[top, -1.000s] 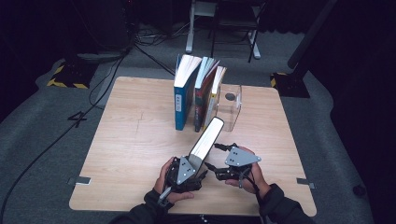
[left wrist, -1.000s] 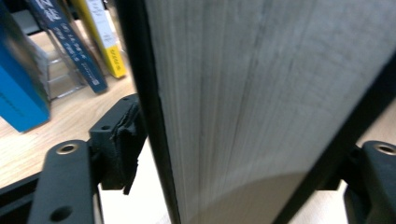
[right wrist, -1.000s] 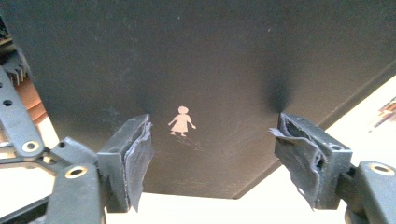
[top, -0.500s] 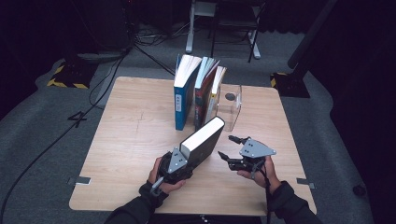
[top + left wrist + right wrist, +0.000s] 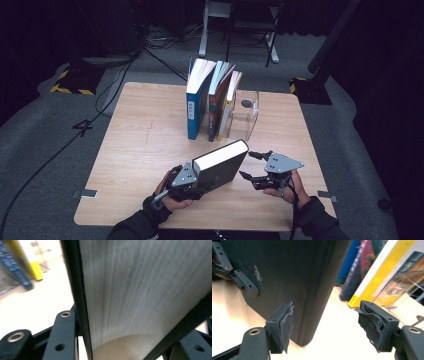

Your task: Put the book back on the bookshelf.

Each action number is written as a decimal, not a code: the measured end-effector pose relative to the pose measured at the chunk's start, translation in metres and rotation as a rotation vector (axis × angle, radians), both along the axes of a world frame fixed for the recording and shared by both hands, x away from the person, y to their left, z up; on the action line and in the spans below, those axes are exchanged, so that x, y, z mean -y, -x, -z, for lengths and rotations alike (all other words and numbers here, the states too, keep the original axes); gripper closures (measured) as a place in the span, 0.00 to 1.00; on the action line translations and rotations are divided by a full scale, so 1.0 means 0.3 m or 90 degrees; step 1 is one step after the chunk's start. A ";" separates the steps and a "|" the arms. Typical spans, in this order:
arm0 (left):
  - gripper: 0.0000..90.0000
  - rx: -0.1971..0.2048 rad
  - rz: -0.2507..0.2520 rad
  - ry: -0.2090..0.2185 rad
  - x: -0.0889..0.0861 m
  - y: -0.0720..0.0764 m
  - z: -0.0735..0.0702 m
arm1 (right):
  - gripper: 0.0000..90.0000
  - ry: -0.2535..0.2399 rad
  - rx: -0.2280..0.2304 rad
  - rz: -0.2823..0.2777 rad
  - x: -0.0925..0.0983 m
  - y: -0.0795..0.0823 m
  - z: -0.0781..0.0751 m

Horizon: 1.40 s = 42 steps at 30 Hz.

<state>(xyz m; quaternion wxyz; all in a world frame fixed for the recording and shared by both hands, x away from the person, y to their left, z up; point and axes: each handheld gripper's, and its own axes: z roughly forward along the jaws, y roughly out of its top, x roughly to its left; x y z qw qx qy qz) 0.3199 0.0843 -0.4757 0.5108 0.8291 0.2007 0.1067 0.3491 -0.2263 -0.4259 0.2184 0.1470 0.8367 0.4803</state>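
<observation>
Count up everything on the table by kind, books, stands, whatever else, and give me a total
Books standing in the row: 3, namely the blue book, the dark book and the yellow book
Books held: 1, the black book, clamped in the left gripper
Clear bookends: 1, the clear bookend
Total: 5

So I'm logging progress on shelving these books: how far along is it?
Three books already stand upright against the clear bookend. In hand: the left claw grips the black book, lifted near the table's front; the right claw is open beside it. Left: standing it with the others.
</observation>
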 end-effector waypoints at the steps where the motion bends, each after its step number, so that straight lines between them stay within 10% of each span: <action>1: 0.58 -0.002 0.012 0.000 0.005 0.004 0.000 | 0.33 0.002 -0.001 -0.008 0.005 0.004 -0.001; 16: 0.55 -0.026 0.126 0.005 0.066 0.017 0.001 | 0.36 0.018 -0.037 -0.144 0.019 0.068 0.001; 30: 0.31 -0.003 0.097 -0.085 0.037 -0.011 0.000 | 0.45 0.021 -0.037 -0.159 0.030 0.079 -0.021; 42: 0.25 -0.010 0.033 -0.096 0.029 -0.033 0.022 | 0.47 0.002 -0.008 -0.152 0.019 0.121 -0.112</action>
